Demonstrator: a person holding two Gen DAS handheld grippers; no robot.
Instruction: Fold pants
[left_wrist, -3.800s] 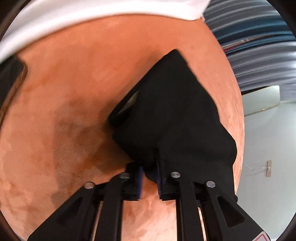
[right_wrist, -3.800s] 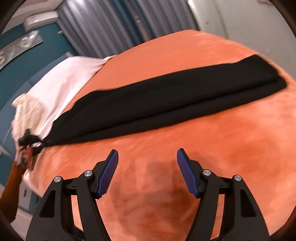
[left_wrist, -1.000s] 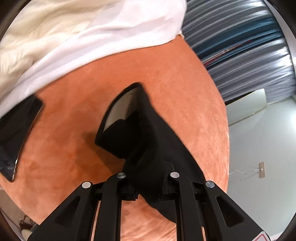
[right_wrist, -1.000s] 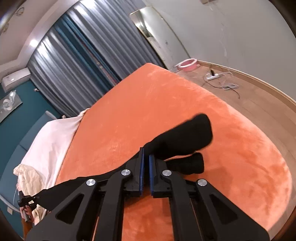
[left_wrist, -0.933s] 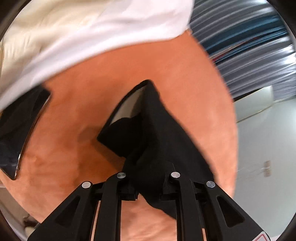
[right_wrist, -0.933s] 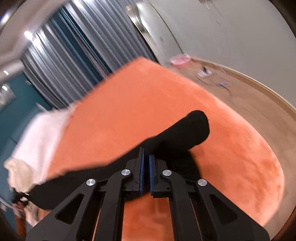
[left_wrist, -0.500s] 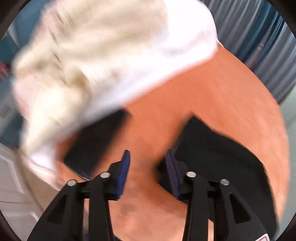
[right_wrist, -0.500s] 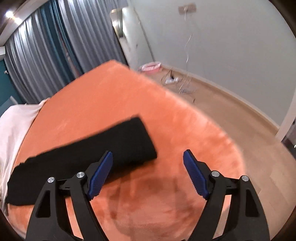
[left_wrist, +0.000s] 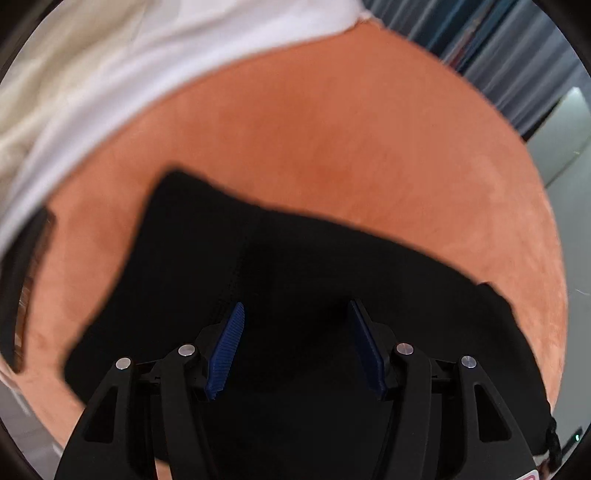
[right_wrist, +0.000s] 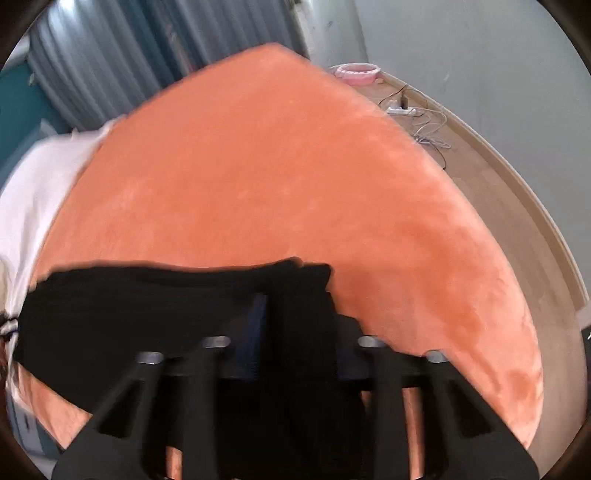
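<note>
Black cloth: the pants lie folded into a broad band on the orange blanket, close to the near edge of the bed; in the right wrist view the same band runs leftward from the gripper across the blanket.
Bedding: a white sheet covers the far left of the bed, well apart from the pants.
Dark flat thing: something black lies at the left rim of the left wrist view, beside the pants but not touching; too blurred to name.
Left gripper: spread wide over the middle of the pants, both blue pads bare, nothing held.
Right gripper: set at the right end of the pants, with a ridge of black cloth standing between its fingers; the picture is smeared, and whether the fingers have closed on that ridge I cannot tell.
Step in hand, as I judge it: taking hold for the next fold, end over end.
Doing it well: catch all layers at the end, not just the top one; lift only high enough to clear the cloth beneath; carry the end straight along the band so the edges match; let the left gripper pin the middle or take the matching corner, so the fold line stays square.
Risk: a pinch on one layer would peel the stack open.
</note>
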